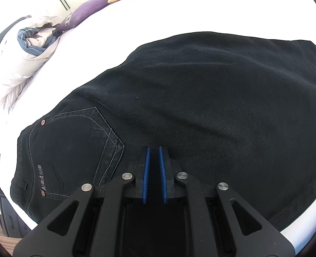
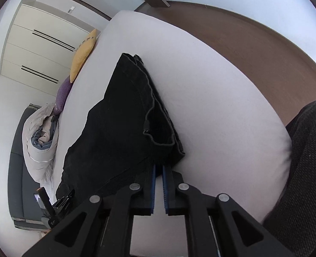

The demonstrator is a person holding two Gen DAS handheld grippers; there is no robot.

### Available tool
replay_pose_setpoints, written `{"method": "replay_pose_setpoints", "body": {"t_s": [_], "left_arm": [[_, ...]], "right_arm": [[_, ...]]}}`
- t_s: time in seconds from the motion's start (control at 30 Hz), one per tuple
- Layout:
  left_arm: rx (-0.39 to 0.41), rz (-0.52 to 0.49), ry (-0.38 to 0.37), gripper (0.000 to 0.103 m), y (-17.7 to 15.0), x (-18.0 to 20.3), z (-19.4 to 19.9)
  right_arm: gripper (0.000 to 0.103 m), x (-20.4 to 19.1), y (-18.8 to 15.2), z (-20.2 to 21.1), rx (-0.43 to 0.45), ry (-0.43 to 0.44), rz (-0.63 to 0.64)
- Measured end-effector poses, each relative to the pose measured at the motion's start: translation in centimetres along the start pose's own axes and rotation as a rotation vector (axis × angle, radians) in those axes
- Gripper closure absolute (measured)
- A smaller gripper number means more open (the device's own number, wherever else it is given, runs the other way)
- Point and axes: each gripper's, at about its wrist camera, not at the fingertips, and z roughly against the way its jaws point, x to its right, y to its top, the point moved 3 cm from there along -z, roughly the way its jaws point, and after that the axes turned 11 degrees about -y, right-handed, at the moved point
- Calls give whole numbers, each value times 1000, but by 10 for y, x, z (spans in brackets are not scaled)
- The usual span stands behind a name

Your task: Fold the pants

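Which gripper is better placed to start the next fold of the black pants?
Right, probably. The right gripper sits at the hem corner of the pants, near a free edge. The left gripper rests mid-fabric beside the back pocket.

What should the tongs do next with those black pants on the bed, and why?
Probably lift both pinched edges a little and carry them over the rest. The left tongs and right tongs look nearly closed on the black pants, which lie flat on the white bed with the back pocket facing up, so a fold seems ready to start.
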Motion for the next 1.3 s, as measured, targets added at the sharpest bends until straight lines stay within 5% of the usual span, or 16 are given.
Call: {"method": "replay_pose_setpoints", "body": {"t_s": [0.07,0.1,0.17,0.3,0.43,0.5,0.57,0.6,0.63,0.73,0.8,0.87,0.97,1.1,1.27,1.3], "left_arm": [[3,1,-4,94,-3,0,3],[3,1,-3,94,-5,-1,5],[6,6,0,94,-10,-3,9],[16,27,-5,94,-17,-5,13],[15,41,-8,94,-19,-5,15],[15,49,-20,94,-20,-10,18],[8,59,-26,94,-21,-15,21],[2,68,-28,94,-19,-18,24],[1,82,-31,94,-18,-21,28],[57,130,-86,94,-3,-27,48],[90,125,-132,94,18,-21,55],[116,109,-211,94,42,-8,54],[130,39,-304,94,78,20,39],[36,22,-365,94,104,42,-11],[31,106,-385,94,107,23,-32],[35,118,-360,94,104,16,-31]], "right_arm": [[88,6,4,13,-1,-41,-3],[70,9,8,23,30,-110,4],[66,11,17,44,107,-160,-3],[66,-31,32,55,155,-30,72],[54,-96,23,10,27,271,228],[45,-99,19,-20,-10,209,246],[61,-78,19,-46,-46,108,199],[96,-64,21,-49,-43,96,165],[103,-51,25,-48,-37,54,147],[103,-28,38,-20,65,-3,110],[82,-27,47,3,146,-93,102],[78,-42,51,16,185,12,90],[73,-95,44,9,134,204,180],[67,-170,30,-37,29,413,280],[66,-197,28,-133,-96,312,263],[88,-187,31,-143,-99,296,235]]}}
